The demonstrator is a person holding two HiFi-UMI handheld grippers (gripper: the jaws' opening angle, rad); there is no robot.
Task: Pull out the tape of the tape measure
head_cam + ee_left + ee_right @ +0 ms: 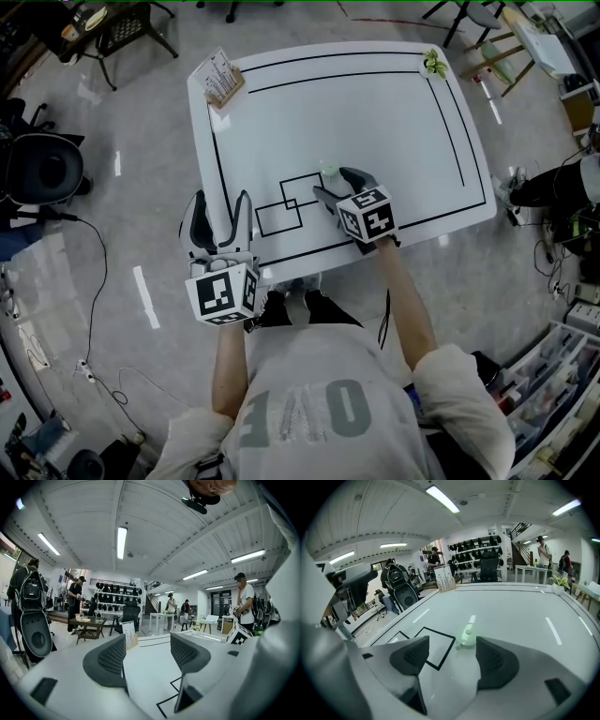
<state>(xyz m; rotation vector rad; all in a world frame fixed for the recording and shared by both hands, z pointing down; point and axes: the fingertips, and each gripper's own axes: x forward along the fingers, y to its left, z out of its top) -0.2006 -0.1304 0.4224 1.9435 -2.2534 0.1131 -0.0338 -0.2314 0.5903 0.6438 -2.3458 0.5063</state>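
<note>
Tape measure (468, 637) sits mid-frame on the table (375, 103); right gripper (451, 651) spread just short of it, left gripper (222, 202) lower left, spread, empty.

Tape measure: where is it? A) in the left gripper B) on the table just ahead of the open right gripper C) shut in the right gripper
B: the tape measure lies on the table just beyond the right gripper, whose jaws stand apart, empty.

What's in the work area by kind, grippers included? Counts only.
tape measure: 1
card stand: 1
small plant: 1
grippers: 2, the left gripper and the right gripper, both open and empty
Total: 5
</note>
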